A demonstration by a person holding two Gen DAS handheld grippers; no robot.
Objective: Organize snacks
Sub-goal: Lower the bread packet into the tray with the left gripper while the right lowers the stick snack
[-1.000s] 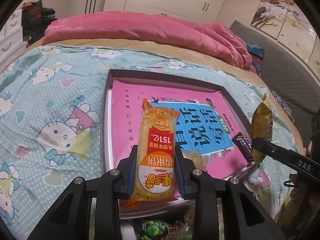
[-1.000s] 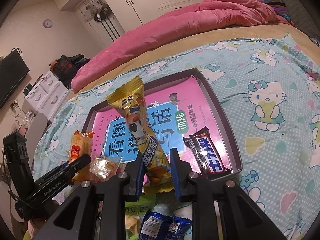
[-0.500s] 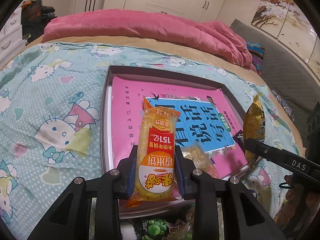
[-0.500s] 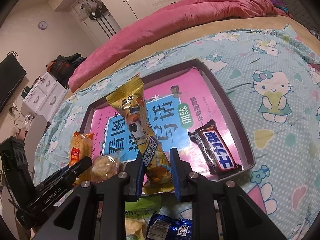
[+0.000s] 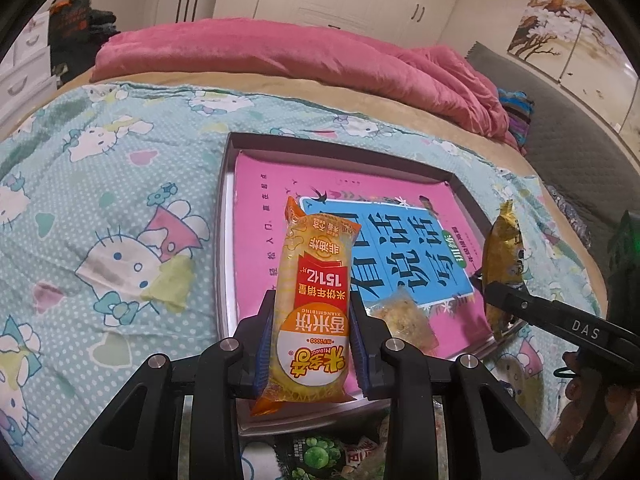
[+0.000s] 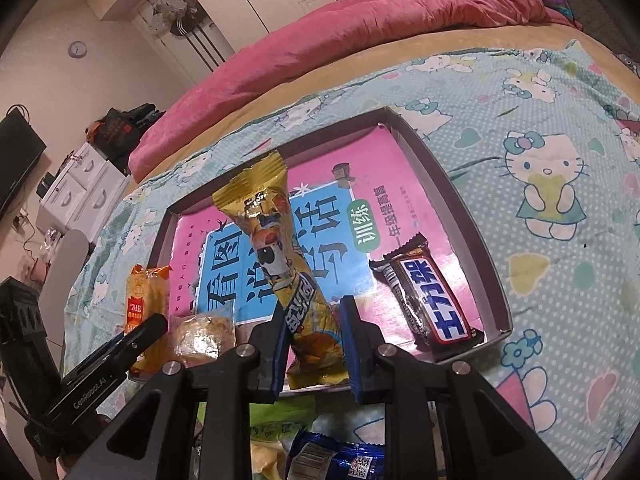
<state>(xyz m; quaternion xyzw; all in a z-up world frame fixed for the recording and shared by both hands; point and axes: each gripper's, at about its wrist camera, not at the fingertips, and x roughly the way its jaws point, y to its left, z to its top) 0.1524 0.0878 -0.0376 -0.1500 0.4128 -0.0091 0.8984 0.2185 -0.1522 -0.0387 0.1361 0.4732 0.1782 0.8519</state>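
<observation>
While both claws hang over the near edge of the tray, each is clamped on a snack. Left claw is closed on an orange-yellow rice cracker pack, held above the tray's near-left part, its far end pointing away. Next right, a small clear-wrapped pastry lies on the pink book cover lining the tray. Right claw is closed on the lower end of a gold wrapper snack, tilted up over the tray's near middle. Further right, a dark chocolate bar lies flat in the tray's near-right corner. Tray sits on the cartoon-cat bedsheet. More packets lie below the claws.
</observation>
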